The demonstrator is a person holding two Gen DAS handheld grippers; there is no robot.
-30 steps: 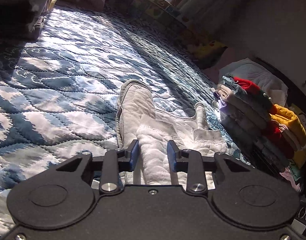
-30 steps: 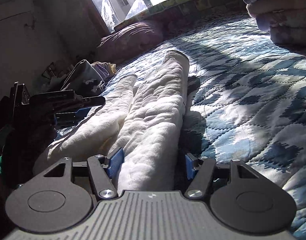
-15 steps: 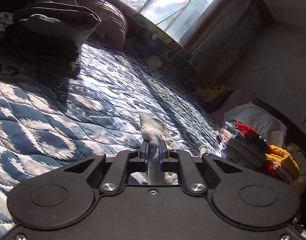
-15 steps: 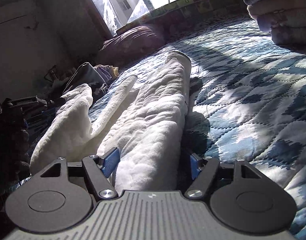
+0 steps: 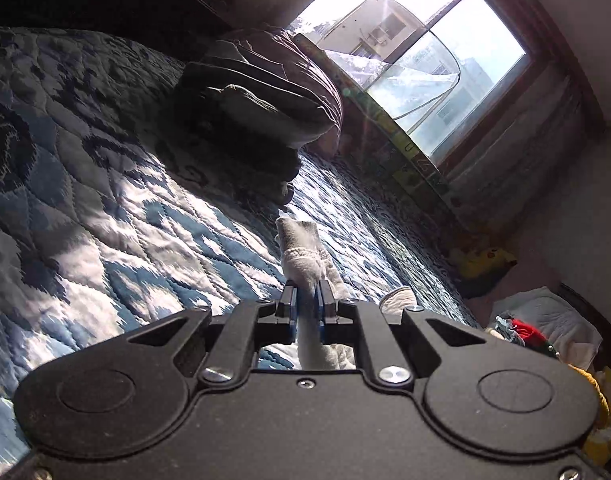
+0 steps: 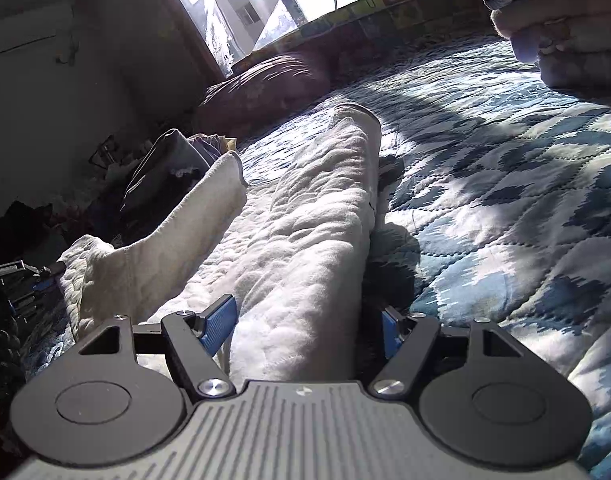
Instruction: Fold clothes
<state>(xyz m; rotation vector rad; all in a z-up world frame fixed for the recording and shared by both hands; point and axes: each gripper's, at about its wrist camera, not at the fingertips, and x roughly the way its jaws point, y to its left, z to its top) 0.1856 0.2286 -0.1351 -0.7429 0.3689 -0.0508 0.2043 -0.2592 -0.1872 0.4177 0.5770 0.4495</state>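
Left gripper (image 5: 306,305): blue pads pressed nearly together, pinching a fold of the white garment (image 5: 305,256), which stands up out of the jaws and hangs lifted above the quilt (image 5: 105,216). Just right of the jaws a second bit of the same white cloth pokes up (a cuff or hem, cannot tell which). Ahead of the gripper, a dark pile of folded bedding (image 5: 261,112) sits on the quilt, with the window (image 5: 417,68) beyond it. Far right and low, a stack of coloured clothes (image 5: 525,332) lies off the bed edge. Right gripper (image 6: 307,326): jaws spread wide, one blue pad (image 6: 219,322) on each side of the garment's long white leg (image 6: 305,220), neither pad visibly pressing it. The leg runs straight ahead from the jaws, flat on the quilt (image 6: 505,200). To the left, the other leg is raised off the bed, its near end held up toward the left gripper's dark body (image 6: 13,284) at the frame edge. Ahead, a brownish pillow (image 6: 265,84) under the window; upper right, folded clothes (image 6: 565,32).
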